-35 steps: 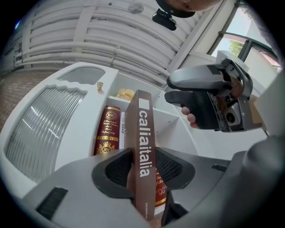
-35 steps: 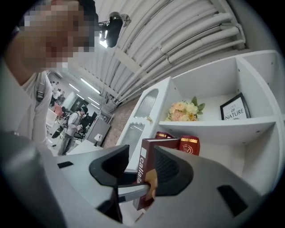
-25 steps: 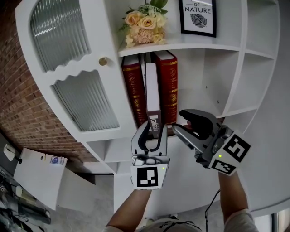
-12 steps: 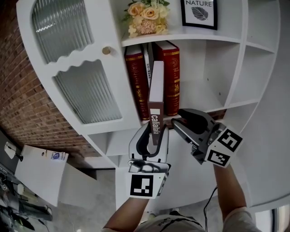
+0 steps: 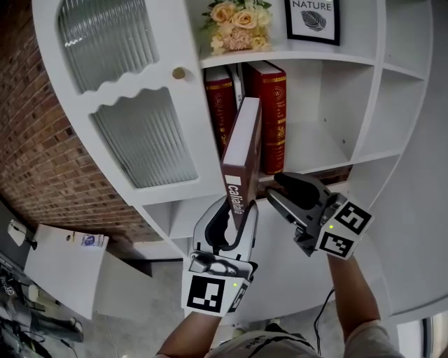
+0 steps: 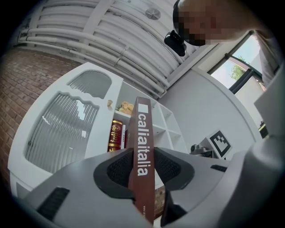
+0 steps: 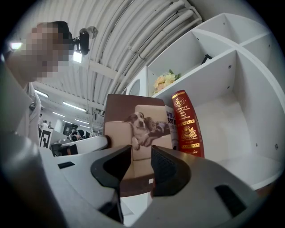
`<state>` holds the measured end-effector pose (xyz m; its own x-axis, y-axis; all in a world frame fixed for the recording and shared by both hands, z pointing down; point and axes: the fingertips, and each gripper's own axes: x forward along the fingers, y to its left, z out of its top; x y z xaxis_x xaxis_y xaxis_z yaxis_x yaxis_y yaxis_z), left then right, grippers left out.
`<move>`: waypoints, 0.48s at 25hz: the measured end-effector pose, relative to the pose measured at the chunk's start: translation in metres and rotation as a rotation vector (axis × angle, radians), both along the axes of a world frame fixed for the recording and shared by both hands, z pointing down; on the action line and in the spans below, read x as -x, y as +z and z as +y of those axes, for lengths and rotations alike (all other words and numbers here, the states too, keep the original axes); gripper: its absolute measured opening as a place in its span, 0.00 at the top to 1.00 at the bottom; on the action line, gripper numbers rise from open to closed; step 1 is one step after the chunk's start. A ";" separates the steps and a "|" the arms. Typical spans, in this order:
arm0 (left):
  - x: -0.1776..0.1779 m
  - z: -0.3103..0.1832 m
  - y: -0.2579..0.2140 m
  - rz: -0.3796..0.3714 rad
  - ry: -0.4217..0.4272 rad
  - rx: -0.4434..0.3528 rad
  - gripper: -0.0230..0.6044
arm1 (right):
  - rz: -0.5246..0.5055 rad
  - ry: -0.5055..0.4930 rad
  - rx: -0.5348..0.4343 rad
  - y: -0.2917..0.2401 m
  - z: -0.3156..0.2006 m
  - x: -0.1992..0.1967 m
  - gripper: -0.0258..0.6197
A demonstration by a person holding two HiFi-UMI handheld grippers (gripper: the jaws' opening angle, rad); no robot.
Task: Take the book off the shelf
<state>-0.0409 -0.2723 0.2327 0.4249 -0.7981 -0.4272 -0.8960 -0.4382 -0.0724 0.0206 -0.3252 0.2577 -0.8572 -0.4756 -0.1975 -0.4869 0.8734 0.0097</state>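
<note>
Left gripper (image 5: 238,208), jaws just closing, clamps the book (image 5: 243,150) leaning out of the shelf (image 5: 311,155); right gripper (image 5: 275,187), beside the book, has narrowed but gapes empty.

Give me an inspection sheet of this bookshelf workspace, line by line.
Surface: white shelf, bare to the right of the books.
Job's things: brown book, tilted out from between two red books.
Clutter: flowers and framed print on the shelf above.
Grippers: left gripper shut on the brown book's spine, its jaws have just been closing; right gripper open and empty beside the book, its jaws have just been closing.
Cables: black cable under the right forearm.
Surroundings: brick wall; ribbed-glass cabinet door.
</note>
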 end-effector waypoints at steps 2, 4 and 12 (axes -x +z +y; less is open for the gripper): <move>0.004 0.005 -0.001 -0.011 0.015 -0.005 0.72 | -0.011 0.003 0.008 0.002 0.002 0.002 0.74; 0.008 0.008 -0.001 -0.023 0.021 -0.006 0.72 | -0.024 0.005 0.020 0.005 0.003 0.003 0.74; 0.024 0.012 -0.005 -0.060 0.058 -0.014 0.72 | -0.145 -0.043 0.111 0.012 -0.005 0.008 0.73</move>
